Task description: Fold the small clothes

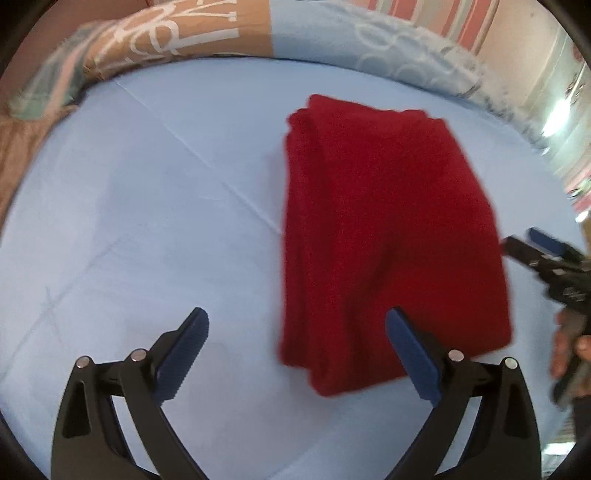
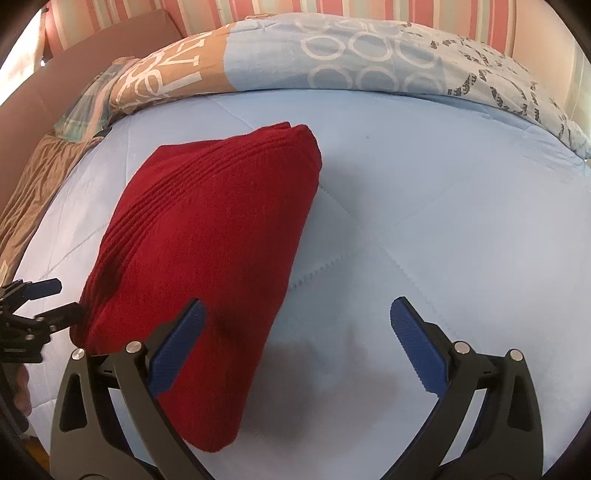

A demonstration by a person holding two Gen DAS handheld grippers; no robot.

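A red knit garment (image 1: 391,236) lies folded into a long rectangle on the light blue bed cover (image 1: 147,206); it also shows in the right wrist view (image 2: 207,266). My left gripper (image 1: 297,328) is open and empty, hovering over the garment's near left edge. My right gripper (image 2: 297,321) is open and empty, over the garment's near right edge. The right gripper also appears at the right edge of the left wrist view (image 1: 524,247), beside the garment. The left gripper shows at the left edge of the right wrist view (image 2: 51,299), next to the garment's corner.
A patterned duvet (image 2: 332,62) in blue, tan and white is bunched along the far side of the bed. A brown sheet (image 2: 40,177) lies at the left. A striped wall (image 2: 258,7) stands behind. The bed cover (image 2: 461,206) stretches to the right of the garment.
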